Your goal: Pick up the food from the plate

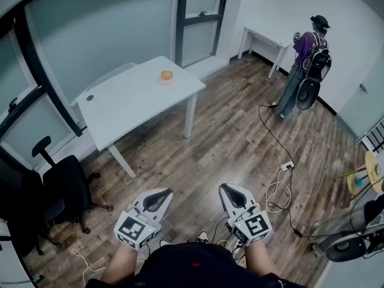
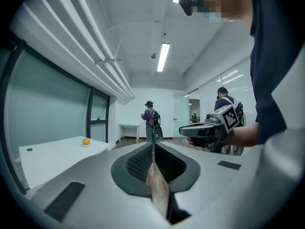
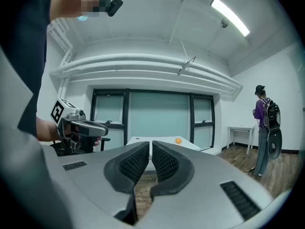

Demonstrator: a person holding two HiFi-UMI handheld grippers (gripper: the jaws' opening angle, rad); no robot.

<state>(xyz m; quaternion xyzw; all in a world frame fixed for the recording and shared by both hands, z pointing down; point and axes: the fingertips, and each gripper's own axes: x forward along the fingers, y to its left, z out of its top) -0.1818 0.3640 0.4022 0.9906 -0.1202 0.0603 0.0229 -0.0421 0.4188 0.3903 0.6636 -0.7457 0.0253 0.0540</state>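
Observation:
An orange round food item rests on a small white plate near the far edge of a white table. It also shows as a small orange food item in the left gripper view and as the orange food in the right gripper view. My left gripper and right gripper are held close to my body, far from the table, over the wooden floor. Both are shut with nothing between the jaws: left gripper, right gripper.
A black office chair stands at the left by the table. A person with a backpack stands at the far right near a second white table. Cables and a power strip lie on the floor to the right.

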